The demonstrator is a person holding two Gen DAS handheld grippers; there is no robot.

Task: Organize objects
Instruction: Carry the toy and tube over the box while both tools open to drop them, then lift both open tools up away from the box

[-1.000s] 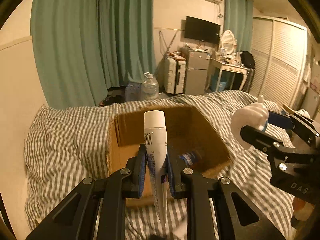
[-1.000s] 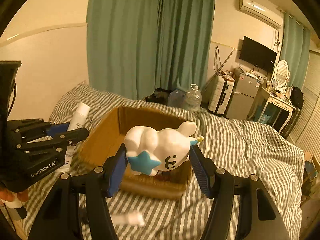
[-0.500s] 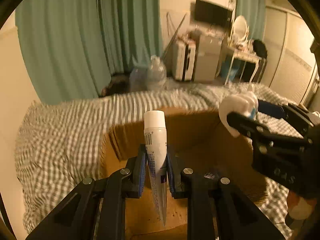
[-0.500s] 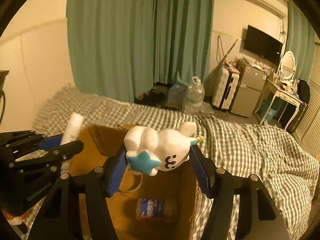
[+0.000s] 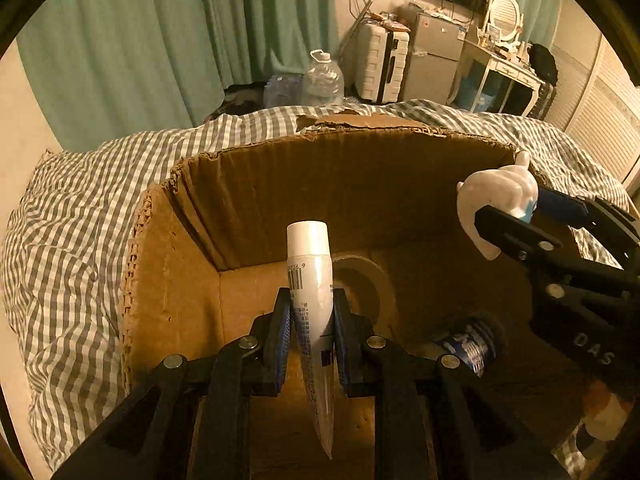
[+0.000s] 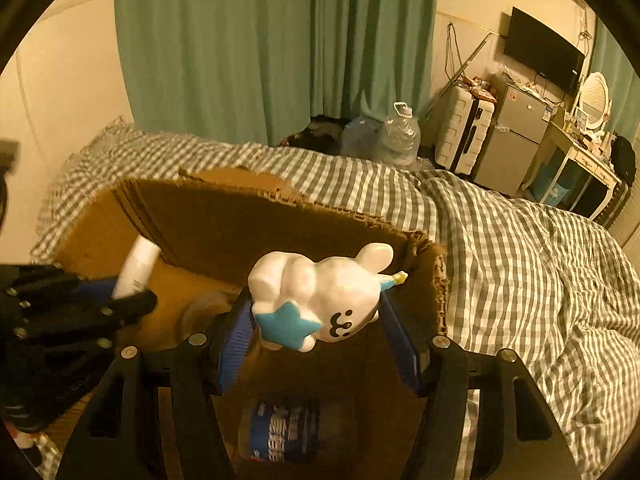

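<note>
My left gripper (image 5: 310, 320) is shut on a white tube (image 5: 310, 280) with its cap up, held inside the open cardboard box (image 5: 280, 184). My right gripper (image 6: 316, 320) is shut on a white unicorn toy (image 6: 320, 288) with a blue star, over the box's right part (image 6: 224, 216). The toy also shows in the left wrist view (image 5: 498, 196); the tube shows in the right wrist view (image 6: 136, 268). On the box floor lie a tape roll (image 5: 364, 276) and a blue-labelled can (image 5: 472, 344), which also shows in the right wrist view (image 6: 280, 432).
The box sits on a bed with a grey checked cover (image 6: 520, 260). Behind the bed are green curtains (image 6: 260, 40), water jugs (image 5: 320, 80), a white suitcase (image 5: 380, 64) and a small fridge (image 5: 432, 56).
Both grippers have moved forward and down over the box, each still holding its object. The box interior now fills the views, and the tape roll and can are visible.
</note>
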